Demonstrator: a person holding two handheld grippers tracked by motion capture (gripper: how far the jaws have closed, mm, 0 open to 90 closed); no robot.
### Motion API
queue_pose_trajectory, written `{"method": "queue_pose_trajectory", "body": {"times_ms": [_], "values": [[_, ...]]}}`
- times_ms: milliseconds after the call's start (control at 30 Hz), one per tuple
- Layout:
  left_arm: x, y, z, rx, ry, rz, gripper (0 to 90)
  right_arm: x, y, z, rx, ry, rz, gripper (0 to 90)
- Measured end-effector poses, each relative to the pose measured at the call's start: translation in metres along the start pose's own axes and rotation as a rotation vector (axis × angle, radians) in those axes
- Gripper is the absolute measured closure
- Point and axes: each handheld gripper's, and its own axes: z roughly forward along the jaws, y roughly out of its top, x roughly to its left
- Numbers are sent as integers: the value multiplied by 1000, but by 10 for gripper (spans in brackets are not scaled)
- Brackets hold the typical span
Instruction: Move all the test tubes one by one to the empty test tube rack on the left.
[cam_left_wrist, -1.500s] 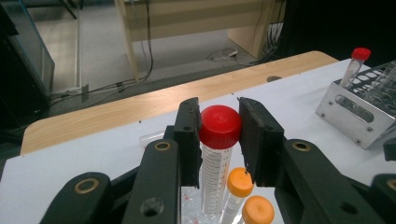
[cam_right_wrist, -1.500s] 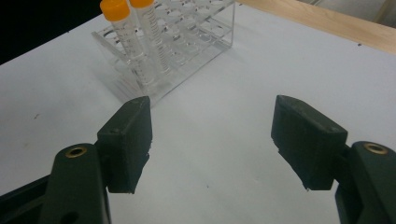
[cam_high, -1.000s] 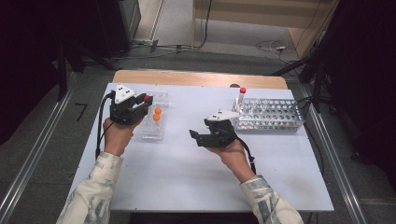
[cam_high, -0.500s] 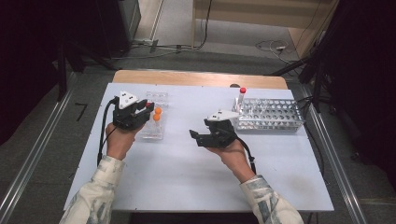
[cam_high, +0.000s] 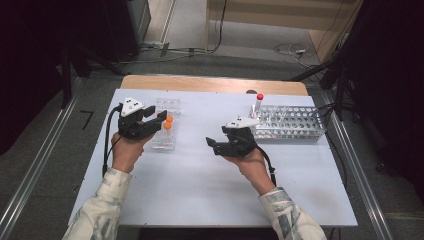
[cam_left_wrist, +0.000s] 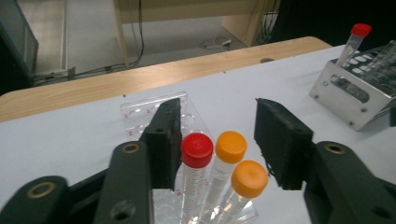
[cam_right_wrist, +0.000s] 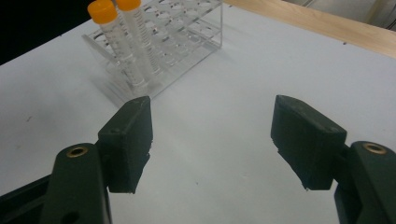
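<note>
The left gripper (cam_left_wrist: 215, 140) has just been opening, its jaws spread around a red-capped tube (cam_left_wrist: 196, 173) in the clear rack (cam_left_wrist: 140, 112). Pulling away crooked could snag that tube and tip its orange-capped neighbours (cam_left_wrist: 230, 148). The right gripper (cam_right_wrist: 212, 142) hangs spread and empty.

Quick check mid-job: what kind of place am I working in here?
Most likely a lab bench set up for recording: capped sample tubes in a clear plastic rack, a metal tube rack, and a white table with cables on the floor behind.
</note>
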Motion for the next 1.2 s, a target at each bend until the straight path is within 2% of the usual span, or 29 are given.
{"method": "queue_pose_trajectory", "body": {"times_ms": [100,267,400,700,967,1200], "values": [[-3,-2,-6,-5,-10,-27,429,-4,-1,-2,-4,-16,9,298],[-12,-8,-15,12,-5,-24,242,-15,-2,-8,-10,-61,16,298],[-19,-13,-24,12,-21,-25,180,-27,-3,-14,-23,-107,32,309],[-31,-23,-39,19,-42,-8,174,-60,-2,-28,-40,-204,82,322],[-36,-25,-44,11,-53,1,171,-78,0,-31,-47,-276,99,333],[-38,-26,-44,10,-61,11,170,-88,1,-24,-57,-337,108,392]]}}
